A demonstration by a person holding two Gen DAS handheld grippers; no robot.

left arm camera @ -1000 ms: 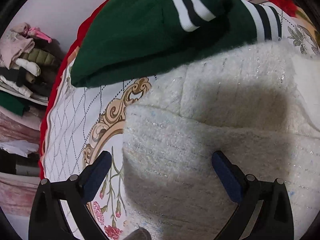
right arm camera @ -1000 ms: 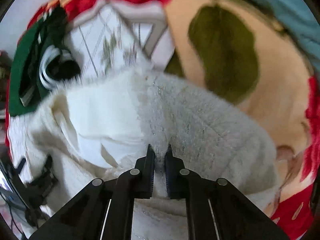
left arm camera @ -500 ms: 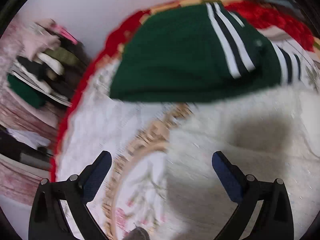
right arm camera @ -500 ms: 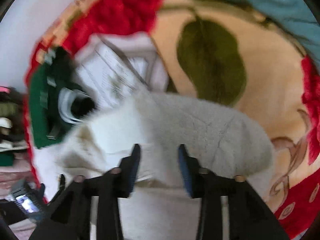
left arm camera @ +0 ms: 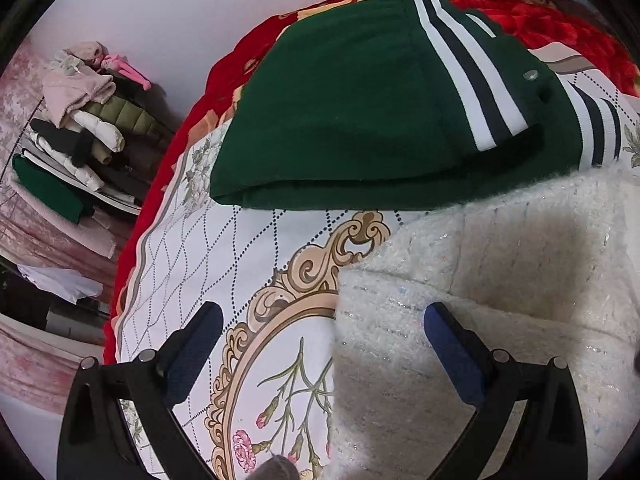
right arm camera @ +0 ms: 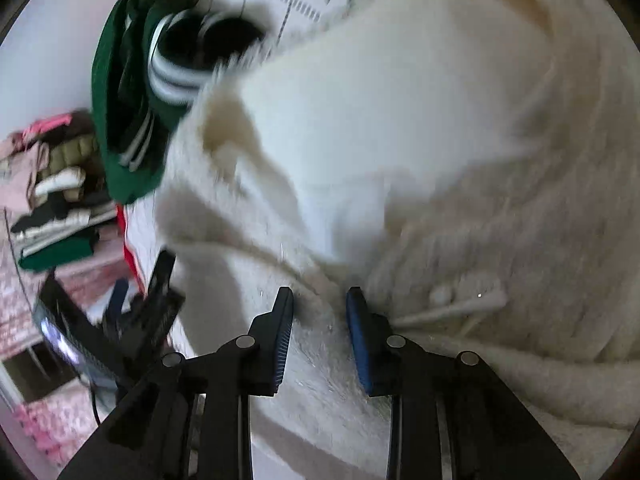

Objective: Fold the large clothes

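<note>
A fluffy white coat (left arm camera: 500, 288) lies partly folded on the patterned bed sheet (left arm camera: 224, 264). My left gripper (left arm camera: 320, 348) is wide open and empty, hovering over the coat's left edge. In the right wrist view the coat (right arm camera: 440, 140) fills most of the frame, with its smooth white lining turned up. My right gripper (right arm camera: 320, 336) is open, with its fingers either side of a ridge of coat fabric. The picture is blurred. A folded green jacket (left arm camera: 360, 112) with white and navy stripes lies behind the coat; it also shows in the right wrist view (right arm camera: 128, 104).
A red blanket (left arm camera: 560, 28) lies under the sheet at the bed's edge. A pile of folded clothes (left arm camera: 76, 136) is stacked beside the bed on the left. The left gripper's body (right arm camera: 120, 320) shows in the right wrist view at the lower left.
My right gripper has let go of the coat, opened, and dropped closer to the fabric. My left gripper stayed open, swung left, then came back over the coat's edge.
</note>
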